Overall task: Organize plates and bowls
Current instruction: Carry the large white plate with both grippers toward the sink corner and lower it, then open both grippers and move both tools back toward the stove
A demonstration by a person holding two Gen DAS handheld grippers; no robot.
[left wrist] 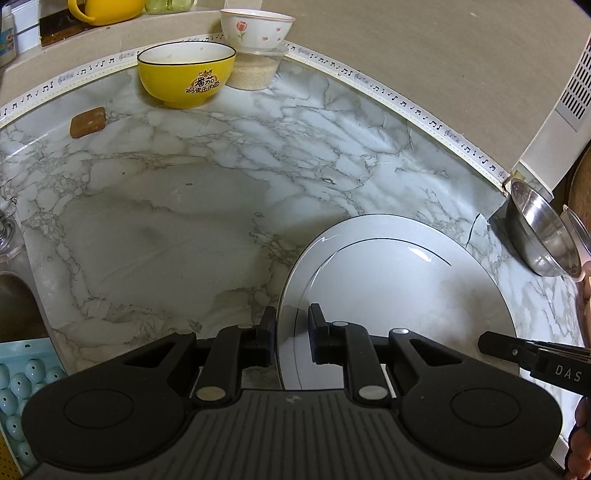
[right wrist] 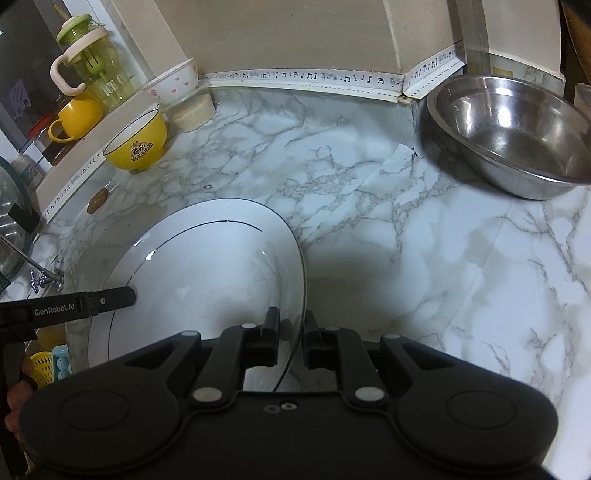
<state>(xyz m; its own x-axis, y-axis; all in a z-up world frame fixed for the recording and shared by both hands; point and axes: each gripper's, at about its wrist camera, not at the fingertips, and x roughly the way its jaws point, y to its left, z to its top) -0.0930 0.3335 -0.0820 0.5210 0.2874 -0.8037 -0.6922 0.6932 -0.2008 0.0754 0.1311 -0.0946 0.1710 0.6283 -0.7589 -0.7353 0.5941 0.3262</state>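
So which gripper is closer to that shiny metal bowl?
Right. The right gripper holds the white plate's edge on the side toward the steel bowl. The left gripper holds the plate's opposite edge, farther away.

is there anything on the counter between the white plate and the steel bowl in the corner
Nothing visible. Both grippers, left and right, pinch the white plate by its rim, and only bare marble counter lies between it and the steel bowl.

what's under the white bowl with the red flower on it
The flowered bowl sits on a clear lidded container of pale grains. What lies under the container is hidden.
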